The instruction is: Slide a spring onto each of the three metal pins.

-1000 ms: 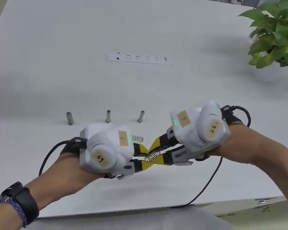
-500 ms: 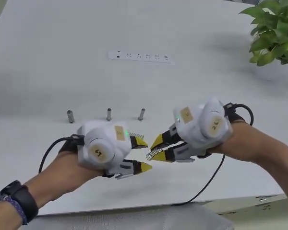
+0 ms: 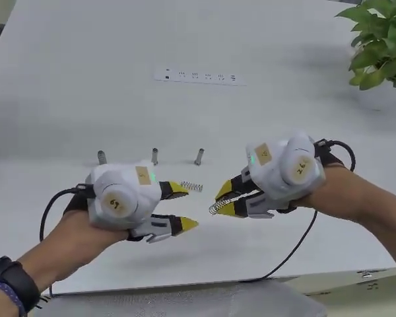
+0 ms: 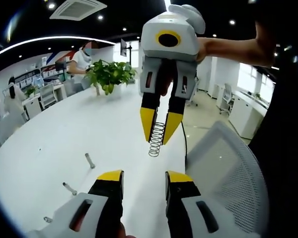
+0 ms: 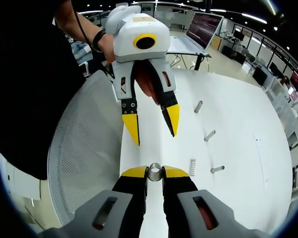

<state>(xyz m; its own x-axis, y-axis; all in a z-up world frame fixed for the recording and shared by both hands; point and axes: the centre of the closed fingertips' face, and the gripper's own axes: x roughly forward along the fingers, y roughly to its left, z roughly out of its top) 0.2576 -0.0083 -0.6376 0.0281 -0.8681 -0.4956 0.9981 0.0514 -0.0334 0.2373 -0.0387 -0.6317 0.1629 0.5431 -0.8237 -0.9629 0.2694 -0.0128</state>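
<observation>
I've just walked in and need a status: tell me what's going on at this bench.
A person works at a white table with a hand-held tool in each hand. The right tool is shut on a small coiled metal spring, held above the table. The left tool faces it, open and empty. A second loose metal spring lies on the table near three short upright metal pins. Whether any pin already carries a spring is too small to tell.

Head cam down; 2 others face-to-face, share spring (image 4: 156,140).
</observation>
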